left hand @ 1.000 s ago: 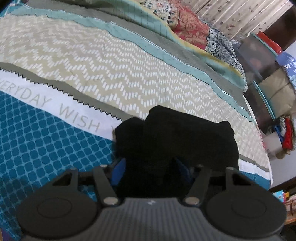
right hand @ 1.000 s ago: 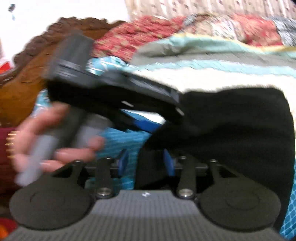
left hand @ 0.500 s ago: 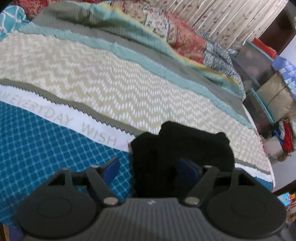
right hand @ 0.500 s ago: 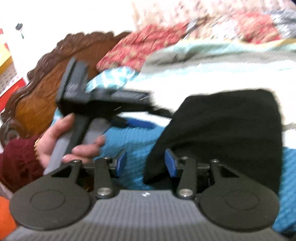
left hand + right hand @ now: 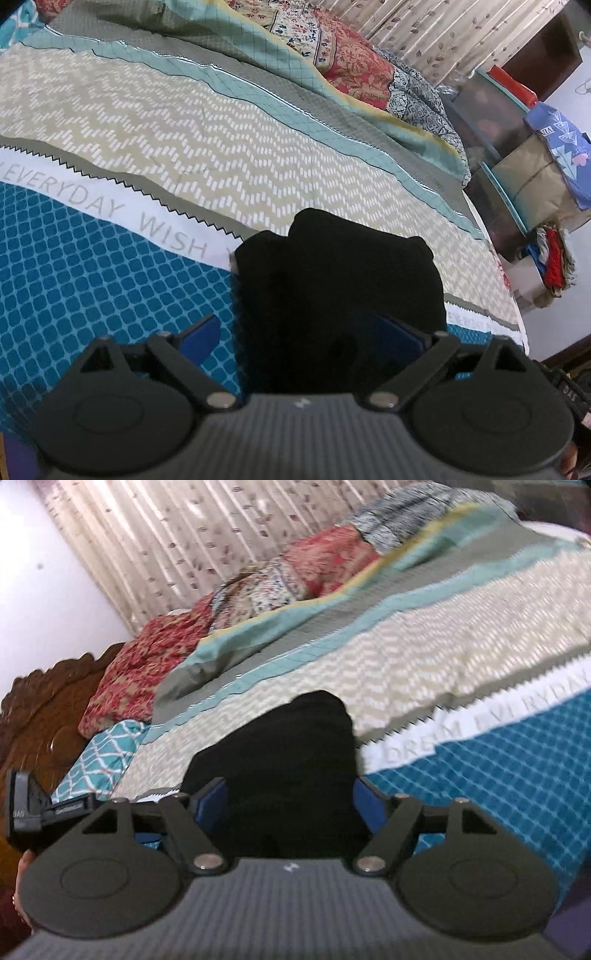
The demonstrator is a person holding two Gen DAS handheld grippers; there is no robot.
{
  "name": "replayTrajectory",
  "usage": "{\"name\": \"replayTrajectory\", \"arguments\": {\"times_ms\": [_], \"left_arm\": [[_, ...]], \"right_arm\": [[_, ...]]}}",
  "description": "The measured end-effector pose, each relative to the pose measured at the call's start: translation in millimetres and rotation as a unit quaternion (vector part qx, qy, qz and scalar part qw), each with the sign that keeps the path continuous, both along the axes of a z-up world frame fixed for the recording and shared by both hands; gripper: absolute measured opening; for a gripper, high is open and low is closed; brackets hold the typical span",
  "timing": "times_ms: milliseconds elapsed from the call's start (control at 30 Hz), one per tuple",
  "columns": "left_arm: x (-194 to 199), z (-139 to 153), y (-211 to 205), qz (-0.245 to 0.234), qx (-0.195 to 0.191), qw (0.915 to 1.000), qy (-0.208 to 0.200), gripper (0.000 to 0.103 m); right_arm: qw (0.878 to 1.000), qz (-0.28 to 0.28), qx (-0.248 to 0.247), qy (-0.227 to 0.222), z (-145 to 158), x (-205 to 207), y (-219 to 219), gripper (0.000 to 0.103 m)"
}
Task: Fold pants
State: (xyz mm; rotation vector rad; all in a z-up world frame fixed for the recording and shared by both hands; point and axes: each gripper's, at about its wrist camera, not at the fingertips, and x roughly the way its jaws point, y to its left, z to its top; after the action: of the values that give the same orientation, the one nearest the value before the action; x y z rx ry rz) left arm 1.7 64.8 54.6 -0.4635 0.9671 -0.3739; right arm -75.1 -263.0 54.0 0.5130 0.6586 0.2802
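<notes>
The black pants (image 5: 340, 288) lie folded into a compact bundle on the patterned bedspread (image 5: 184, 122). My left gripper (image 5: 303, 336) is open, its blue pads (image 5: 201, 336) spread wide on either side of the bundle's near end. In the right wrist view the same pants (image 5: 280, 753) lie between the spread blue pads (image 5: 364, 806) of my right gripper (image 5: 288, 801), which is open too. The left gripper's body (image 5: 40, 808) shows at the far left of the right wrist view. Whether the pads touch the cloth I cannot tell.
Pillows and a floral quilt (image 5: 343, 55) are heaped along the far side of the bed. Storage boxes and bags (image 5: 517, 147) stand past the bed's right edge. A carved wooden headboard (image 5: 40, 716) is at the left in the right wrist view.
Both grippers opened and let go of the pants, which now lie on the bed. The right gripper swung round to face the bundle from the opposite side.
</notes>
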Motion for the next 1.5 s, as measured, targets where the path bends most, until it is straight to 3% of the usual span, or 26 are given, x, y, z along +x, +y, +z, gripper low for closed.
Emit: {"name": "replayTrajectory", "arguments": {"times_ms": [400, 567, 833, 900, 967, 1033, 1067, 1100, 1167, 1200, 1233, 1367, 1500], "left_arm": [[0, 8, 1, -0.006, 0.001, 0.9999, -0.008, 0.1], [8, 3, 3, -0.009, -0.015, 0.9998, 0.003, 0.103], [24, -30, -16, -0.031, -0.032, 0.9974, 0.057, 0.103], [28, -45, -22, -0.036, -0.038, 0.9954, 0.08, 0.103], [29, -61, -24, -0.044, -0.071, 0.9911, 0.104, 0.103], [28, -66, -25, -0.04, -0.082, 0.9911, 0.097, 0.103], [28, -67, -25, -0.043, -0.089, 0.9908, 0.092, 0.098], [29, -66, -26, -0.047, -0.098, 0.99, 0.09, 0.084], [31, -62, -25, -0.047, -0.096, 0.9897, 0.095, 0.069], [32, -56, -22, -0.046, -0.103, 0.9886, 0.1, 0.061], [34, -49, -21, -0.047, -0.111, 0.9877, 0.1, 0.059], [50, -7, -22, -0.057, -0.108, 0.9916, 0.043, 0.059], [100, 24, -26, -0.059, -0.089, 0.9943, -0.008, 0.059]], "right_arm": [[1.0, -0.007, 0.003, 0.012, 1, 1, -16, 0.079], [1.0, 0.014, 0.004, 0.004, 0, 5, -19, 0.085], [0.999, 0.032, 0.014, 0.036, -23, 29, -19, 0.086], [0.997, 0.045, 0.029, 0.047, -30, 37, -17, 0.086], [0.995, 0.062, 0.051, 0.064, -40, 47, -14, 0.087], [0.99, 0.066, 0.084, 0.094, -57, 56, -11, 0.088], [0.988, 0.061, 0.101, 0.103, -62, 57, -10, 0.087], [0.987, 0.057, 0.113, 0.104, -62, 57, -10, 0.083], [0.987, 0.06, 0.108, 0.103, -54, 55, -6, 0.059], [0.987, 0.063, 0.108, 0.098, -47, 52, -5, 0.055], [0.988, 0.066, 0.108, 0.088, -40, 49, -3, 0.052], [0.993, 0.082, 0.082, 0.008, 2, 50, 10, 0.049], [0.993, 0.086, 0.069, -0.05, 30, 87, 13, 0.049]]}}
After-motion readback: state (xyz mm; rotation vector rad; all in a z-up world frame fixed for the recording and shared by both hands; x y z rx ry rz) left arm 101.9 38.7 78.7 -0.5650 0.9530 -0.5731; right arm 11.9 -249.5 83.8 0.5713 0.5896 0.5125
